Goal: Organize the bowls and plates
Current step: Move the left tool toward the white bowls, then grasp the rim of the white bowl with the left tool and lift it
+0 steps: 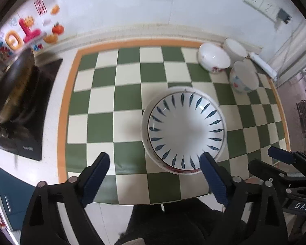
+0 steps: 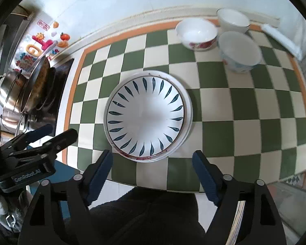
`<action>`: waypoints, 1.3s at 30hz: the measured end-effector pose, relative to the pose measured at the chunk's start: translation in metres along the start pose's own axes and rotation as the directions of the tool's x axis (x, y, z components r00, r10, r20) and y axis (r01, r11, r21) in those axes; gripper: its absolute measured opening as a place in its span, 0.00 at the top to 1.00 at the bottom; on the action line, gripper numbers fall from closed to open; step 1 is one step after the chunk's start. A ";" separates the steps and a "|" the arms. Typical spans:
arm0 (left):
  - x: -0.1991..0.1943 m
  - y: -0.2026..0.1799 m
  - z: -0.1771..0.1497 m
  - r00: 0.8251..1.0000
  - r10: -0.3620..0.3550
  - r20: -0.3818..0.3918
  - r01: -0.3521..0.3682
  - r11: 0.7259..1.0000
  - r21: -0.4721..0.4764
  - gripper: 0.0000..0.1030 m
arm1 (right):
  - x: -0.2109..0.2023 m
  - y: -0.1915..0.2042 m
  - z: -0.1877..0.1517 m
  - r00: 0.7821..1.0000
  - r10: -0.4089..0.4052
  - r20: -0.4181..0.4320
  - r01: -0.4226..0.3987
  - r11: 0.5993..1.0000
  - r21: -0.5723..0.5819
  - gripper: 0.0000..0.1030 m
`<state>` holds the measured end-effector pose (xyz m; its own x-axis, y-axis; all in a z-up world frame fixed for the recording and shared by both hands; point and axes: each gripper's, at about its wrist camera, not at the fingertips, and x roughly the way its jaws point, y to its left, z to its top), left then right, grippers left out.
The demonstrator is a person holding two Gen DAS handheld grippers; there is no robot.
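Observation:
A white plate with blue leaf marks (image 1: 184,130) (image 2: 145,116) lies stacked on a red-trimmed plate on the green checkered mat (image 1: 104,102) (image 2: 244,112). Three bowls stand at the mat's far right corner: a red-flowered one (image 1: 213,58) (image 2: 196,33), a plain white one (image 1: 235,49) (image 2: 232,20) and a blue-patterned one (image 1: 243,77) (image 2: 239,51). My left gripper (image 1: 155,165) is open and empty, its right fingertip over the stack's near rim. My right gripper (image 2: 153,161) is open and empty, just in front of the stack.
A wok (image 1: 12,85) (image 2: 34,85) sits on a black cooktop (image 1: 30,143) left of the mat, with steel pots (image 2: 10,89) beside it. The wall runs behind. The counter's front edge is just below the grippers.

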<state>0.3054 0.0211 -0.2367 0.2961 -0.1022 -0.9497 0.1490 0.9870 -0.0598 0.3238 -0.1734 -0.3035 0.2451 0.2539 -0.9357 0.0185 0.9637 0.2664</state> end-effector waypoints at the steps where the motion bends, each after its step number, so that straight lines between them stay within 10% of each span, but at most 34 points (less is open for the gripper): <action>1: -0.006 0.000 -0.002 1.000 -0.007 0.008 0.007 1.000 0.007 0.07 | -0.006 0.002 -0.003 1.000 -0.010 0.013 0.009 1.000 0.002 0.17; 22: -0.059 -0.019 -0.006 0.973 -0.181 0.140 0.178 0.983 0.037 0.00 | -0.083 0.003 -0.032 0.984 -0.001 0.180 -0.020 0.993 0.115 0.08; 32: -0.011 -0.060 0.113 0.983 -0.100 0.156 0.110 0.992 -0.055 0.00 | -0.062 -0.088 0.085 0.969 0.153 0.195 -0.185 0.971 0.153 0.08; 39: 0.089 -0.082 0.200 0.998 -0.059 0.006 0.059 0.992 -0.115 0.03 | 0.008 -0.150 0.202 0.982 0.164 0.096 -0.175 0.977 0.123 0.11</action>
<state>0.5082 -0.0940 -0.2553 0.2924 -0.1609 -0.9427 0.0571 0.9869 -0.1507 0.5190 -0.3332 -0.3037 0.3367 0.3991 -0.8529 0.0946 0.8868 0.4523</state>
